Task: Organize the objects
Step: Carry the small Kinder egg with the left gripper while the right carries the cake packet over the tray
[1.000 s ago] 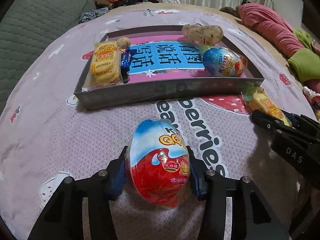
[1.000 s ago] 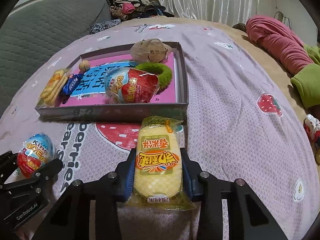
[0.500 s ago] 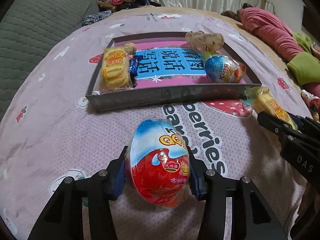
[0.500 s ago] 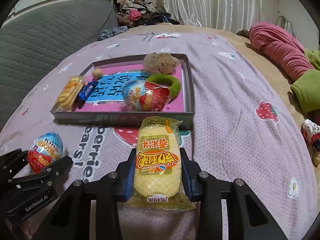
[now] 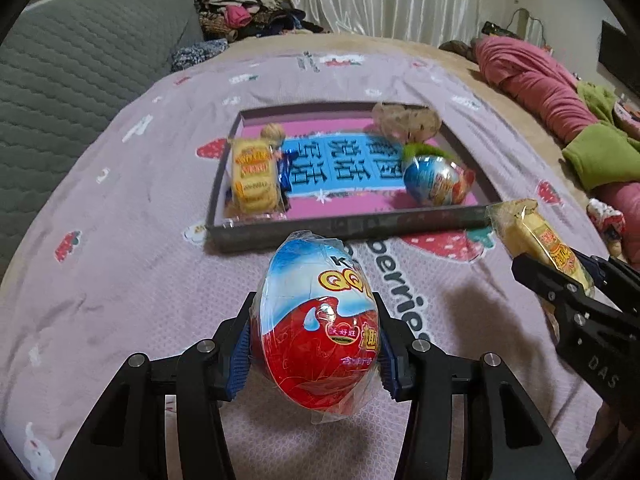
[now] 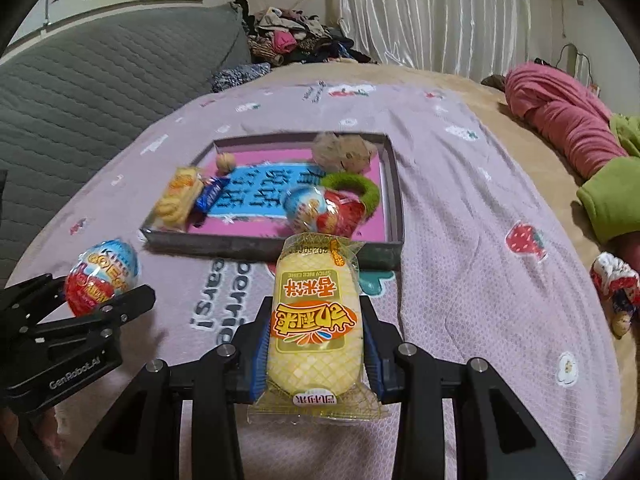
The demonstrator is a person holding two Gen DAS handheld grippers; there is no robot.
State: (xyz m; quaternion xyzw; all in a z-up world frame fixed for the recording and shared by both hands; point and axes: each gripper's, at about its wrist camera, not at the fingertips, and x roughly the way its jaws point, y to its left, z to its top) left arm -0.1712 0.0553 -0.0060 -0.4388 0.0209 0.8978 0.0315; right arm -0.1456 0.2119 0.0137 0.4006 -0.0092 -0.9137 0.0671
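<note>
Bedspread [image 5: 120, 240], strawberry-printed; curtains [image 6: 420, 12] behind.

The left gripper [image 6: 100, 280] bears "GenRobot.AI" in white on its black body; the right gripper [image 5: 576, 276] shows "DAS". The yellow snack packet [image 6: 316, 320] between the right gripper's fingers reads "SPICY RICE CAKE" in small print, upside down. On the bedspread [image 5: 120, 280] just ahead of both grippers stand the letters "berrie" and "ears!". The blue card [image 5: 344, 160] in the tray [image 5: 360, 226] beyond carries large Chinese characters.
</note>
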